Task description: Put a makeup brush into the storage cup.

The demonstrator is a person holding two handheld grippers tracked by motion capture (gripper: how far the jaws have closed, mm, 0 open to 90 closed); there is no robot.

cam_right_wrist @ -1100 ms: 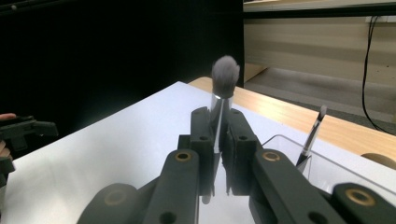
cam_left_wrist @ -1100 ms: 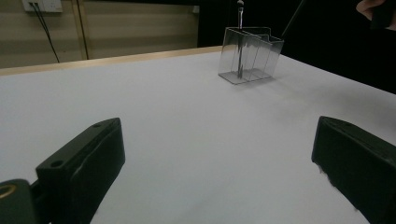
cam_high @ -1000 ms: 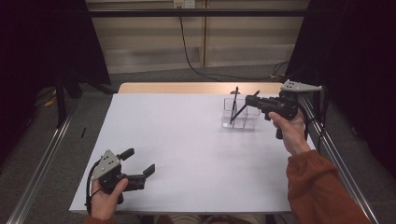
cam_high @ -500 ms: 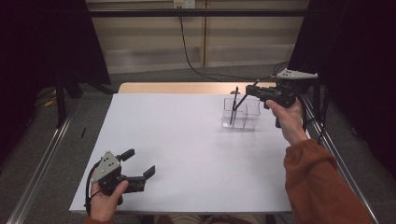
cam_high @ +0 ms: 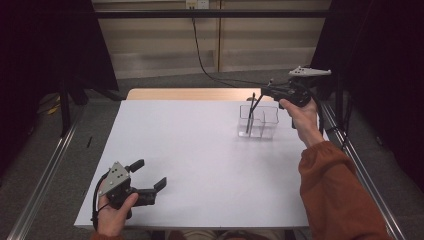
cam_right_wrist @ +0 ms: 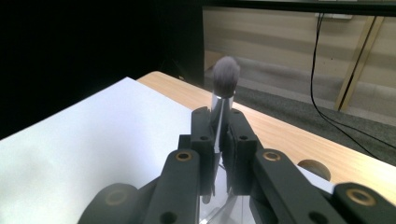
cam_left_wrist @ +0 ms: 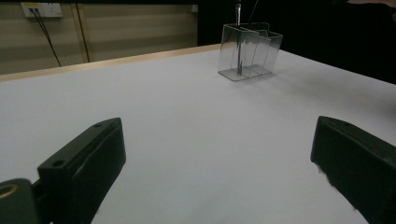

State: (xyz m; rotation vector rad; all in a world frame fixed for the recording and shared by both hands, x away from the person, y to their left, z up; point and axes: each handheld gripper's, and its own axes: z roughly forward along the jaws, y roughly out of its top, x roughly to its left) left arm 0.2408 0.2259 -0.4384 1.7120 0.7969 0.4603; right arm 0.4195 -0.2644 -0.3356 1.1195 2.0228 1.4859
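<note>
Clear plastic forms the small divided holder [cam_high: 258,121] that we see standing upright on the white bench [cam_high: 200,165], towards its far right corner and a little in from both edges; in the left gripper view the same holder [cam_left_wrist: 250,51] rises at the far end of the white surface, with a thin dark handle standing in one of its compartments. We see the right hand-held gripper [cam_high: 265,92] held above the far right of the bench, just over the holder; its jaws are closed on a makeup brush [cam_right_wrist: 223,100], and in the right gripper view the silver ferrule sits pinched between the two black jaws while the soft grey bristle head pokes up beyond them. From the high view the brush [cam_high: 251,111] slants down from the jaws into the holder; its lower end is inside one of the left compartments, though we cannot tell whether it touches the bottom. The right hand [cam_high: 301,116] wears an orange-brown sleeve [cam_high: 340,195] that runs along the right edge of the bench. The left hand-held gripper [cam_high: 148,176] rests low near the near left corner of the bench; its jaws stand wide apart with nothing between them, and in the left gripper view bare white bench lies between the two black jaws. A strip of wooden tabletop [cam_high: 190,94] shows beyond the far edge of the white surface.
</note>
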